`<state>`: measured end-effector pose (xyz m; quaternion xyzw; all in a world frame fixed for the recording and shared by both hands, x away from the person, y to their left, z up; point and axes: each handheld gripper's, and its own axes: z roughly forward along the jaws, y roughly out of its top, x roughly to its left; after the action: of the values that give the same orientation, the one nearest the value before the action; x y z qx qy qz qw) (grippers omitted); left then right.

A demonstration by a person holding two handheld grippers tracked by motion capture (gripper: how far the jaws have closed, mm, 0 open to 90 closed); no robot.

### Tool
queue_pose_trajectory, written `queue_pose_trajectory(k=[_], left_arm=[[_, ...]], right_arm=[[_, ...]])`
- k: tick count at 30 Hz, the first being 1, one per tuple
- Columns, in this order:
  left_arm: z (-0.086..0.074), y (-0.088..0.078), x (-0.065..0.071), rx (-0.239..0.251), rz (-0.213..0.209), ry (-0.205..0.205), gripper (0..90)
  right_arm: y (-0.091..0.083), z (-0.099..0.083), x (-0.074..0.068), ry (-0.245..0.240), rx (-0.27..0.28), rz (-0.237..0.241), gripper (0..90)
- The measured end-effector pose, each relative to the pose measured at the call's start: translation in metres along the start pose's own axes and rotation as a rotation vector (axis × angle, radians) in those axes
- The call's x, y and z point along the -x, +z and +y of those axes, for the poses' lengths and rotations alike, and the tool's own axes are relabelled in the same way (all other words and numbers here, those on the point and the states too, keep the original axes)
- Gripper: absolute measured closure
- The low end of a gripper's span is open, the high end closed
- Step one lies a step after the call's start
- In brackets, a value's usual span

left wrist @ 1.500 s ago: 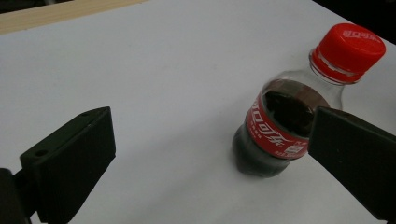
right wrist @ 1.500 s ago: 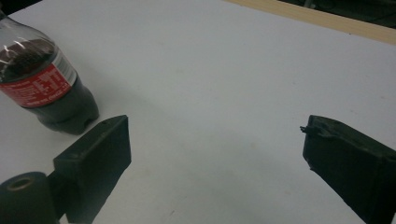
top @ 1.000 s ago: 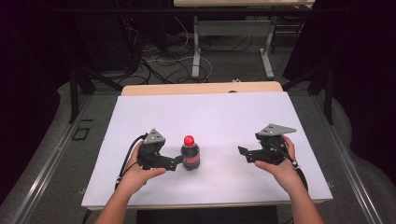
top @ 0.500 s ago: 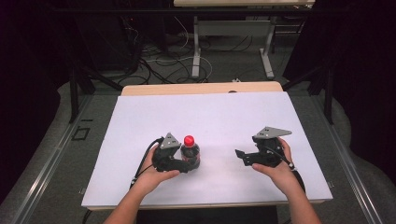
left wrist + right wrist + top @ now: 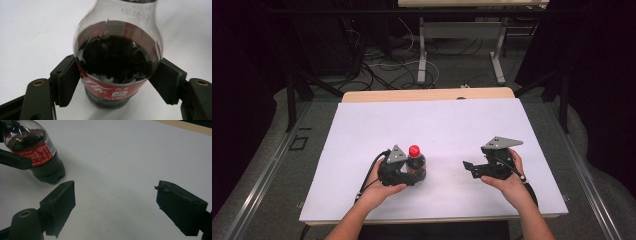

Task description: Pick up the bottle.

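Left gripper [image 5: 411,172] sits low over the table, its jaws having just closed, both pads pressed against a bottle [image 5: 415,161]. Right gripper [image 5: 472,167] is held level, jaws wide apart with nothing between them.

Bare white table [image 5: 452,125] all round; the cola bottle [image 5: 416,161] alone obstructs.

We saw a white bench [image 5: 452,120] mid-frame, its wooden edge [image 5: 427,94] behind. Grey floor [image 5: 452,65] with tangled cables [image 5: 382,60] filled the upper centre, beneath another table's metal legs [image 5: 424,50]; both sides were dark.
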<state>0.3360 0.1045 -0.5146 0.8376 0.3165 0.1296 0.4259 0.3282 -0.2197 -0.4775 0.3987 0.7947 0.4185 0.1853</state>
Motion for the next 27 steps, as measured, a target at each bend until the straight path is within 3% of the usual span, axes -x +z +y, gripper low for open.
queue_pose_trajectory(k=[10,12,16,18,20,27], left_arm=[[0.001,-0.002,0.0,-0.003,-0.005,0.03,30.4],[0.001,-0.003,0.0,-0.014,-0.007,0.027,30.4],[0.0,-0.004,0.0,0.005,0.008,-0.017,30.5],[0.001,-0.007,-0.001,0.007,0.007,-0.014,30.5],[0.003,-0.01,-0.001,0.023,0.012,-0.03,30.5],[0.007,-0.022,0.0,-0.012,0.031,-0.018,30.6]], right_arm=[[0.003,0.0,-0.005,-0.001,0.0,0.014,15.7],[0.003,0.001,-0.007,-0.003,0.003,0.02,15.8],[0.003,0.004,-0.012,-0.015,0.027,0.025,16.2],[0.003,0.005,-0.013,-0.022,0.031,0.027,16.7],[0.002,0.008,-0.017,-0.038,0.033,0.036,18.6],[0.003,0.029,-0.042,-0.09,0.079,0.109,28.8]])
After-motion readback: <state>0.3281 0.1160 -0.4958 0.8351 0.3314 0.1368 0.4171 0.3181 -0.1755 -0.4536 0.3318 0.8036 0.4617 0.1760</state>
